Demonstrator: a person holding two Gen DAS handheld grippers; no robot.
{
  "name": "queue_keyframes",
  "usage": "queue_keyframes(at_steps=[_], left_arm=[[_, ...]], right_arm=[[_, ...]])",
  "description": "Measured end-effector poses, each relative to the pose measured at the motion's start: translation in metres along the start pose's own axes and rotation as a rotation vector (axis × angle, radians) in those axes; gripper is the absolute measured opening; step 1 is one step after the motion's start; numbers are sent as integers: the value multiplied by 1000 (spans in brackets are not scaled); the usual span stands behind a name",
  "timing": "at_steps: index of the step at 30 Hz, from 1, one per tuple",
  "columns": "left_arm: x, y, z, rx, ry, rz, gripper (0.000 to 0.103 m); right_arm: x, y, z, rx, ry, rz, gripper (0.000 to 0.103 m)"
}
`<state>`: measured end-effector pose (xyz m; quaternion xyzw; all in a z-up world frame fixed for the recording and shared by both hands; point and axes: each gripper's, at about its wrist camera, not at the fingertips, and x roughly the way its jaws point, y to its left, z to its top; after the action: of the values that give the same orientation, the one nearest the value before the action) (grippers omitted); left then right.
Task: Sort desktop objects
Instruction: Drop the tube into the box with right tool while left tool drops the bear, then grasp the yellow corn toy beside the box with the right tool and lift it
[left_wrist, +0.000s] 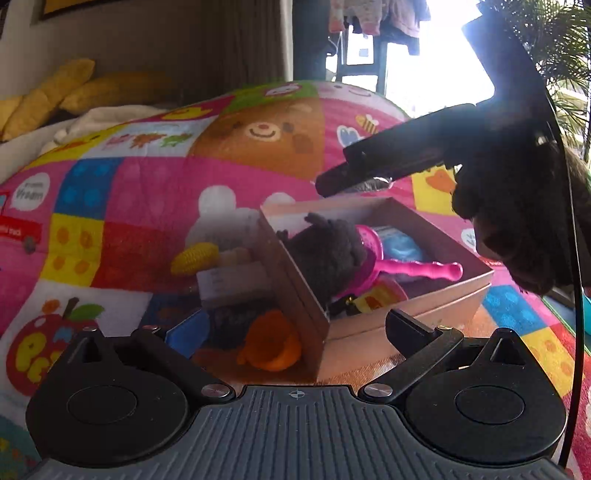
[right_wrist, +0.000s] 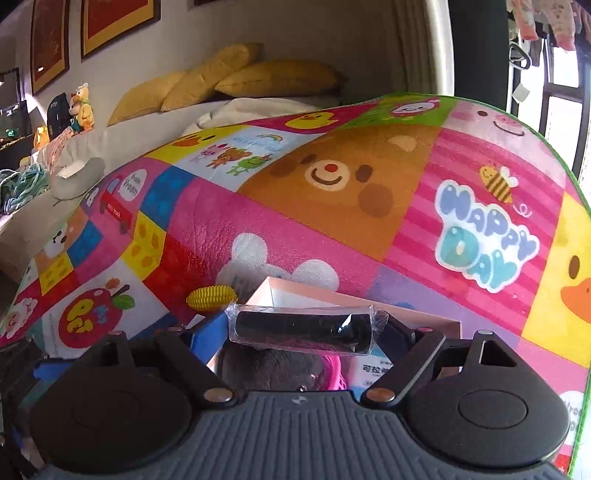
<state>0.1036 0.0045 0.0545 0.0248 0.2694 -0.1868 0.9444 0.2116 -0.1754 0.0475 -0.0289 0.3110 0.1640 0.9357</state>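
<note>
Left gripper sat nearest the lens, jaws spread wide and released, nothing between them. Just ahead of it lay an orange toy and a blue piece against the near corner of the pink cardboard box. Box rested on the colourful play mat and held a dark plush toy, a pink plastic toy and a light-blue item. Yellow toy corn and a small white carton lay on the mat just beside the box's left wall. Right gripper was clenched on a black roll in clear wrap, held crosswise above the box. Yellow cushions sat on the sofa beyond the mat's far edge.
</note>
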Motion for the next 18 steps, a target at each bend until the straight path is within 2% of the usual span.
queue_keyframes(at_steps=[3,6,7,8,12,15,16,17,18], left_arm=[[-6,9,-12,-19,13,2,103],[-3,16,-16,-47,27,5,103],[-1,17,-16,-56,28,4,103],[0,18,-15,-62,26,3,103],[-3,17,-15,-43,9,-1,103],[2,19,-19,-21,23,61,103],[4,21,-20,-22,30,93,103],[6,25,-21,-27,36,117,103],[7,29,-22,-38,40,136,103]], right_arm=[[8,-4,4,25,35,6,86],[11,-14,8,61,22,-46,87],[12,-21,10,91,12,-40,92],[15,-27,14,119,12,-44,103],[9,-39,24,186,2,-53,103],[-3,-28,24,157,-35,-48,103],[-5,-22,24,138,-44,-46,96],[-7,-12,24,99,-49,-46,82],[-5,-1,25,52,-37,-43,73]])
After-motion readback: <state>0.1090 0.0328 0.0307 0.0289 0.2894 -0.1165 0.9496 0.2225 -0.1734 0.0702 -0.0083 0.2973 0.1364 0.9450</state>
